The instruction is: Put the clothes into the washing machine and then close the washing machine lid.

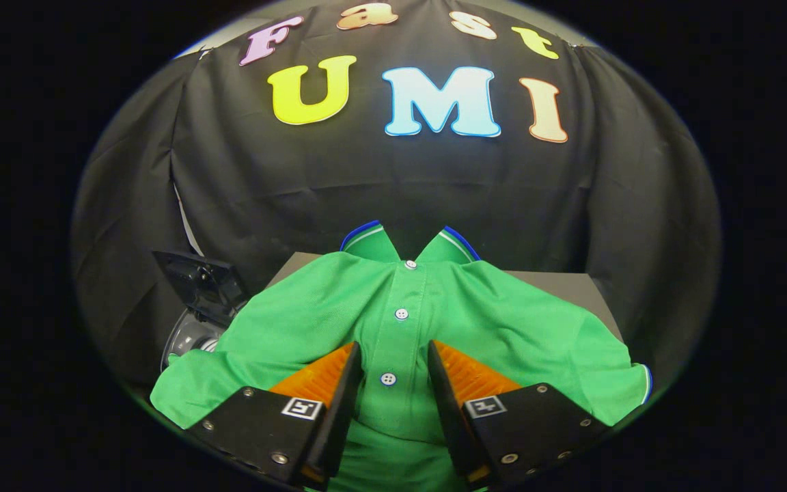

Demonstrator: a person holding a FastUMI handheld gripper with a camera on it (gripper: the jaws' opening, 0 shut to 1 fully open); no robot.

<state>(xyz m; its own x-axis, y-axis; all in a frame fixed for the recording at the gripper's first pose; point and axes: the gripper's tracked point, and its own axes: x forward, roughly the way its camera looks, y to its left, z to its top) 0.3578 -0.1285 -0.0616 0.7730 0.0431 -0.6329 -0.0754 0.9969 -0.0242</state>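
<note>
Between the 2 fingers (349,383) of the gripper (393,372) lies the button placket of a green polo shirt (298,321), with a gap on each side, so the jaws stand apart and grip nothing. Shirt is spread flat, collar away from the gripper, over a grey table (571,283). Washing machine (195,301), lid raised, sits just beside the shirt's left sleeve, partly hidden by the cloth.

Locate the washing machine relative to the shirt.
Gripper view: washing machine sits beside the green shirt, off its sleeve, beyond the open gripper straddling the button placket.
</note>
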